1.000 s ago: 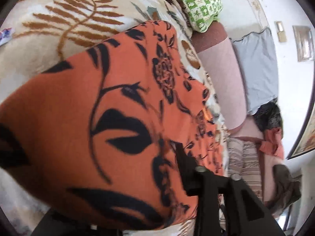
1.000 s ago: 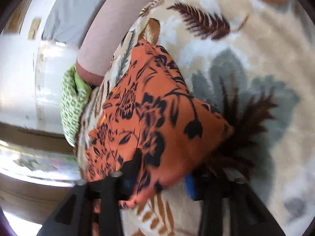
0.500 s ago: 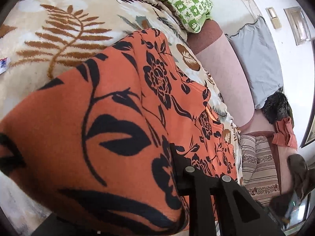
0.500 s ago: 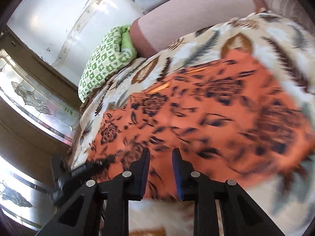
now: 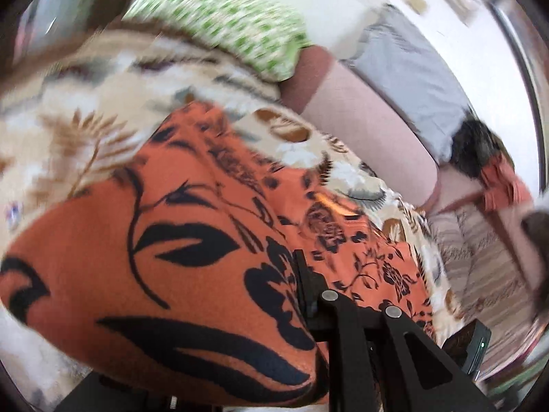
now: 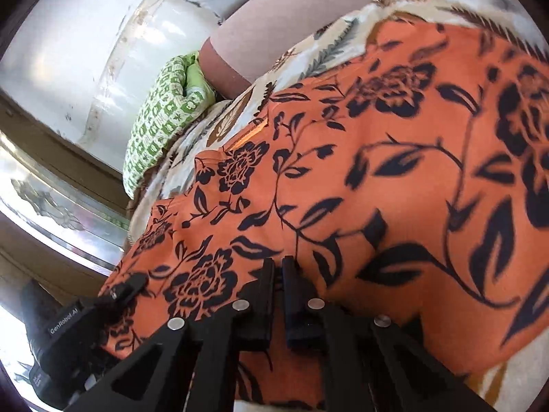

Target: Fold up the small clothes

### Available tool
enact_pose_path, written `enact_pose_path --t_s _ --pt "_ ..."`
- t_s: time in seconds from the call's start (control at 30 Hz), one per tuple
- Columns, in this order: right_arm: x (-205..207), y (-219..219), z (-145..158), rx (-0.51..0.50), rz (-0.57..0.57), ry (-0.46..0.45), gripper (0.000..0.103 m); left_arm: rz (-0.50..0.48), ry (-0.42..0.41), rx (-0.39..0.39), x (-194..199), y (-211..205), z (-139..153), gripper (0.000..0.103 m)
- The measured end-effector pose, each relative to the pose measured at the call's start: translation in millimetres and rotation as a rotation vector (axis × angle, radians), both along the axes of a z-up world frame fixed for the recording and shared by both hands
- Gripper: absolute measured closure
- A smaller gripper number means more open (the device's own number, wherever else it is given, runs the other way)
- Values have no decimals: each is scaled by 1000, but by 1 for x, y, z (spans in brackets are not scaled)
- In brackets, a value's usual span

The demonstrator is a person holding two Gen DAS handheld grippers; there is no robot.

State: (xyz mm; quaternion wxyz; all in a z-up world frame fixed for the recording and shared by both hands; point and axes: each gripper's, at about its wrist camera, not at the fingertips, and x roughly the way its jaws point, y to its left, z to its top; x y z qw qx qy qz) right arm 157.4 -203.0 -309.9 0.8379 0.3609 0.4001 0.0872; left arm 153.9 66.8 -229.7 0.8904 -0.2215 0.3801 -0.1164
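Observation:
An orange garment with black flowers (image 5: 192, 226) lies spread on a leaf-patterned blanket (image 5: 103, 110). In the left wrist view the cloth drapes over my left gripper (image 5: 295, 295); only its right finger (image 5: 305, 292) shows, pressed into the fabric, the other is hidden under cloth. In the right wrist view the garment (image 6: 394, 171) fills the frame. My right gripper (image 6: 278, 274) has its fingers almost together at the near hem, pinching the fabric edge. The left gripper's body (image 6: 85, 312) shows at lower left, on the garment's far corner.
A green patterned pillow (image 5: 223, 34) and a pink bolster (image 5: 360, 116) lie at the bed's head by a white wall. A grey pillow (image 5: 411, 75), dark and orange clothes (image 5: 490, 171) and a striped cushion (image 5: 487, 274) are at the right.
The right gripper's fingers closed from a small gap to nearly together on the hem and moved closer to the cloth. The left gripper swung, still holding the garment; its view is motion-blurred.

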Motion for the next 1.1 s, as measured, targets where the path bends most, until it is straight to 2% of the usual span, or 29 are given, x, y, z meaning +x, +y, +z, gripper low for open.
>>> enact_pose_path --t_s 0.2,0.27,0.37,0.47,0.6,0.67,0.7,0.77,0.8,0.83,0.87,0.93,1.0,1.03,1.07,1.1 --pt "-9 -23 -8 132 36 26 98 -131 -94 146 -12 -59 37 85" --pt "-13 -30 -11 168 55 39 103 -164 -101 171 -12 -77 44 85" --pt "-20 -38 -19 218 88 69 103 -211 -98 200 -10 -103 51 85" --pt "-31 -47 -25 280 119 105 103 -265 -89 273 -8 -139 54 85" --pt "-57 -80 -34 413 134 119 100 -346 -100 335 -11 -190 56 85" --pt "-73 -104 -26 377 118 66 95 -391 -98 377 -11 -222 53 85" --pt "-80 -115 -22 350 108 44 95 -426 -99 424 -12 -245 47 85" --pt "-96 -142 -15 312 77 6 95 -470 -90 485 -12 -278 32 80" --pt "-106 -159 -12 296 51 -11 95 -495 -64 501 -11 -292 19 72" --pt "-113 -172 -10 283 34 -21 95 -498 -37 509 -9 -298 9 64" --pt "-122 -186 -8 268 16 -29 95 -498 -15 506 -8 -300 3 61" --pt "-137 -210 -6 243 -17 -27 95 -530 -6 466 -11 -296 -1 50" --pt "-152 -229 -3 199 -46 -28 95 -596 -33 384 -19 -282 10 41" --pt "-158 -236 -1 165 -64 -29 95 -618 -47 342 -23 -274 16 40" --pt "-158 -239 2 146 -74 -30 95 -632 -74 290 -28 -260 24 38" --pt "-161 -243 4 121 -87 -33 95 -628 -95 263 -30 -248 29 32"
